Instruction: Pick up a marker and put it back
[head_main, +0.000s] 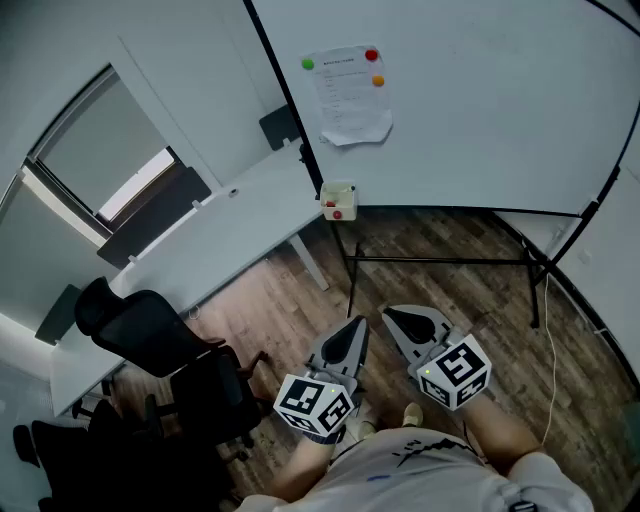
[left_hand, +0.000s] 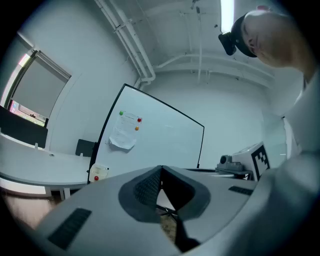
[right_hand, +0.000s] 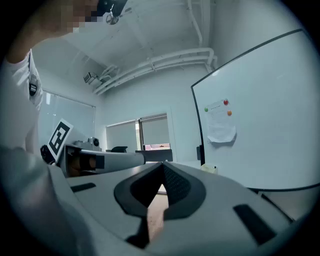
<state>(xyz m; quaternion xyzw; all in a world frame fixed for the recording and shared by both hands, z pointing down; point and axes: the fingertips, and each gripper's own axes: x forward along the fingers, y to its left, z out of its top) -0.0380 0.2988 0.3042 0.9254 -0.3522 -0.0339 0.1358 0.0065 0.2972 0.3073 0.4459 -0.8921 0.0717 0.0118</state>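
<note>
Though empty, left gripper (head_main: 357, 323) beside right gripper (head_main: 391, 317), both low, jaws together.

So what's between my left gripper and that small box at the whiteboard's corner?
In the head view, only wood floor and the whiteboard stand's black leg lie between the left gripper and the small box.

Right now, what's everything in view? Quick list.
whiteboard: one, white with black frame, on a stand ahead
paper sheet: one, white, on the whiteboard's upper left
magnets: three, green, red, orange, at the sheet's top
small holder: one, cream with something red, at the whiteboard's lower left edge
desk: one, white, left of the whiteboard
office chairs: at least two, black, lower left
floor: brown wood-look
left gripper: grey, jaws together, empty
right gripper: grey, jaws together, empty
</note>
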